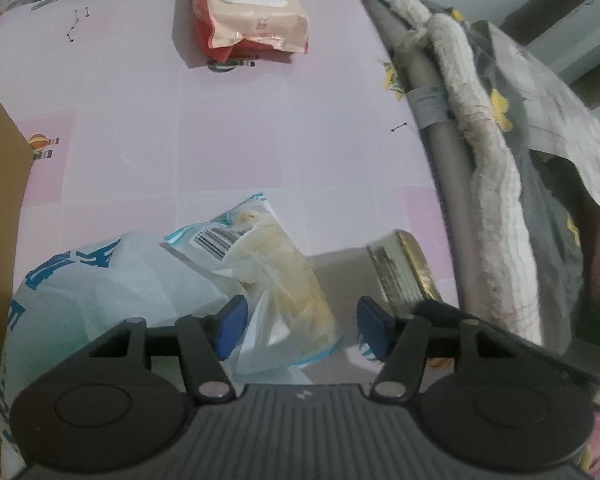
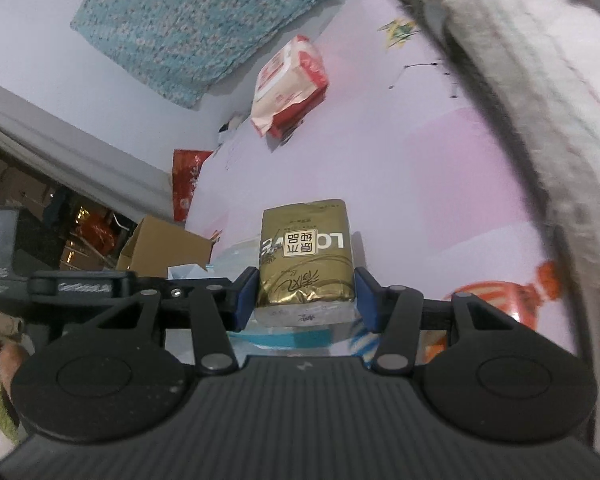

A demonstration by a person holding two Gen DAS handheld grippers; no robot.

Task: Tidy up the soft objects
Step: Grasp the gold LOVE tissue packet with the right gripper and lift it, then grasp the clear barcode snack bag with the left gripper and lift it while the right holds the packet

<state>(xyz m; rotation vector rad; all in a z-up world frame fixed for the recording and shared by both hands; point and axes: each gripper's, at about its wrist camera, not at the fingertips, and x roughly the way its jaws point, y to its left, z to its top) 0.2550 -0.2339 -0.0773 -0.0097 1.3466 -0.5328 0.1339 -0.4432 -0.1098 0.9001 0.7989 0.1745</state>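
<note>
The right hand-held gripper (image 2: 306,298) is clamped on a gold tissue pack (image 2: 306,256) held just above the pink bench (image 2: 440,184). The left hand-held gripper (image 1: 298,326) stands apart over a clear bag (image 1: 272,264) beside a white blue-printed bag (image 1: 100,280). The soft pack could slip from the pads or, set down too close, land on the bags; the red wipes pack (image 1: 244,12) lies well apart.
</note>
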